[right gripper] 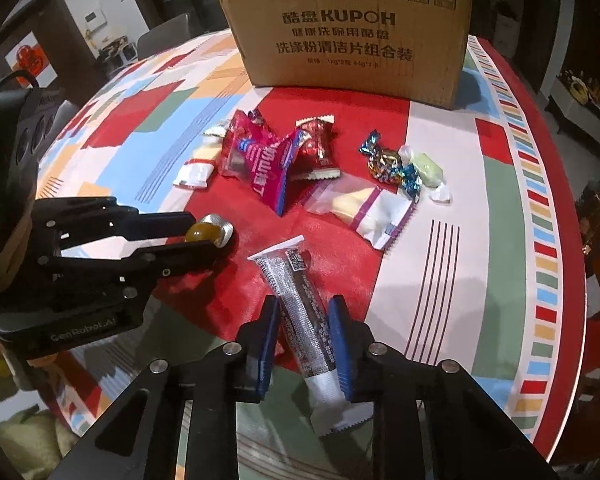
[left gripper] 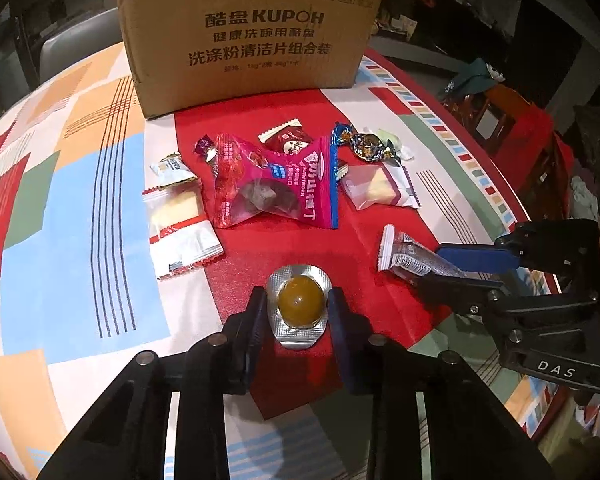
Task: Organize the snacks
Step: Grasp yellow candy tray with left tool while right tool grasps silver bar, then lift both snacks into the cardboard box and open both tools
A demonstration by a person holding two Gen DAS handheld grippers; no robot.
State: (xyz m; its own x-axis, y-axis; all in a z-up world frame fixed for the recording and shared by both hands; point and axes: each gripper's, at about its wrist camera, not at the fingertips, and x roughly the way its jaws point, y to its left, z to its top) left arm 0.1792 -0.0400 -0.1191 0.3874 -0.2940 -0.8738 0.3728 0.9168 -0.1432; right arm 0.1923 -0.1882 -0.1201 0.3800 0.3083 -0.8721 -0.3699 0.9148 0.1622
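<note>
My left gripper is shut on a foil blister with an amber jelly ball, low over the table; it also shows in the right wrist view. My right gripper is shut on a long silver and black snack stick, seen from the left wrist view at the right. Loose snacks lie beyond: a pink hawthorn bag, white cake packets, a red candy, and foil twist candies. A cardboard box stands at the back.
The round table has a patterned cloth of red, blue and orange. Its edge curves close on the right. Chairs and dark furniture stand around the table.
</note>
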